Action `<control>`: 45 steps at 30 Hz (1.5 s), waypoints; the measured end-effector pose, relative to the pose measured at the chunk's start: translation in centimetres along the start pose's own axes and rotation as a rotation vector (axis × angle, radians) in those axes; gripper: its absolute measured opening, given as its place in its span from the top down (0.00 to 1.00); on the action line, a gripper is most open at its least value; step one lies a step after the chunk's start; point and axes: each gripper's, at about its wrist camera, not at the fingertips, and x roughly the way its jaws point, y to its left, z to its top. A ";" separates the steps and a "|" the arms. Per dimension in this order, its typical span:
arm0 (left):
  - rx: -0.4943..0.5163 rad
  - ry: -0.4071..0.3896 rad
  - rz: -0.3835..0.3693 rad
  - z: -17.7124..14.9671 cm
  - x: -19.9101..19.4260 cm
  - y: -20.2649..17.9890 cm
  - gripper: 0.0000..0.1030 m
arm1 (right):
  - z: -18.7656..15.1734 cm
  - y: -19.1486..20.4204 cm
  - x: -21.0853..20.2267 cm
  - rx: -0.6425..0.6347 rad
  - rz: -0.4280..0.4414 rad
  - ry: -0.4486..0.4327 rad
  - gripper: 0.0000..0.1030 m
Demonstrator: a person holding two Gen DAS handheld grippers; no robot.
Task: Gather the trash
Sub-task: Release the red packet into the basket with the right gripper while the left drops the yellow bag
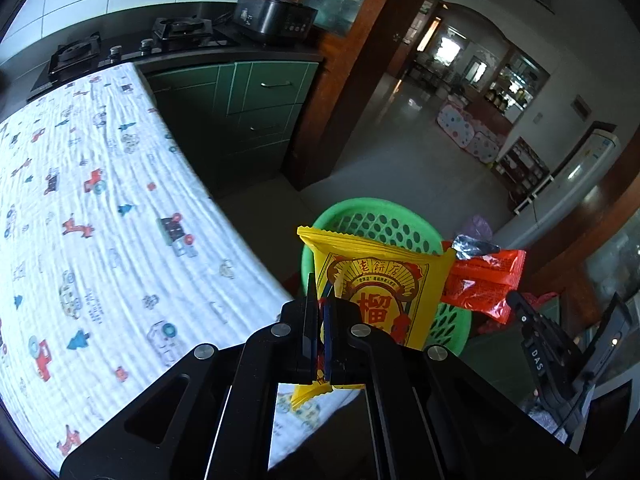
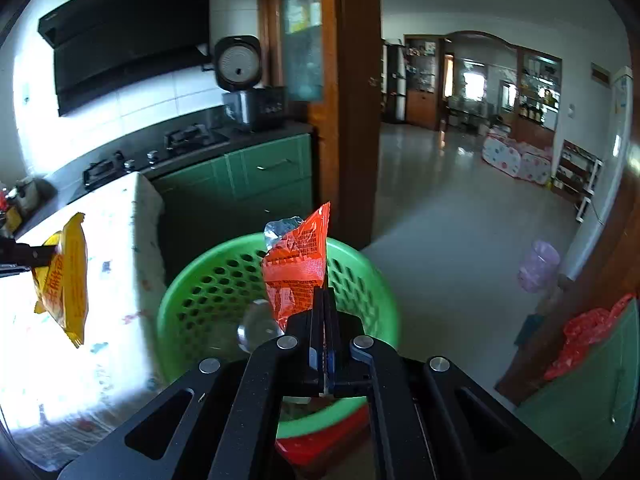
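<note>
yellow wrapper (image 1: 376, 280) pinched at its lower edge in the left gripper (image 1: 320, 320), hanging at the table's edge beside the green basket (image 1: 340, 216). red wrapper (image 2: 298, 268) clamped in the right gripper (image 2: 325, 320), over the basket's mouth. patterned tablecloth (image 1: 100, 200) to the left; stove and green cabinets behind. risk: yellow one looks not fully over the rim, so a release here may drop it on the floor. light wrappers could also flutter or stick to the pads.
</note>
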 end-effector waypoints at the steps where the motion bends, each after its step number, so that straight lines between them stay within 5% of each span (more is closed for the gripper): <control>1: 0.006 0.002 0.005 0.2 0.5 -0.3 1.00 | -0.2 -0.3 0.2 0.003 -0.015 0.004 0.99; 8: 0.030 0.032 0.024 0.6 2.9 -1.8 1.00 | -1.3 -1.5 2.8 0.032 -0.009 0.074 0.97; 22: 0.056 0.083 -0.052 0.4 6.6 -3.6 0.97 | -2.4 -0.7 1.0 -0.008 0.018 0.043 0.54; 38: 0.103 0.060 -0.077 -1.1 4.9 -3.4 0.50 | -3.3 0.9 -1.3 -0.014 0.052 0.014 0.37; 45: 0.113 0.053 -0.051 -1.1 5.3 -3.5 0.38 | -3.5 1.5 -2.3 0.007 0.064 -0.001 0.35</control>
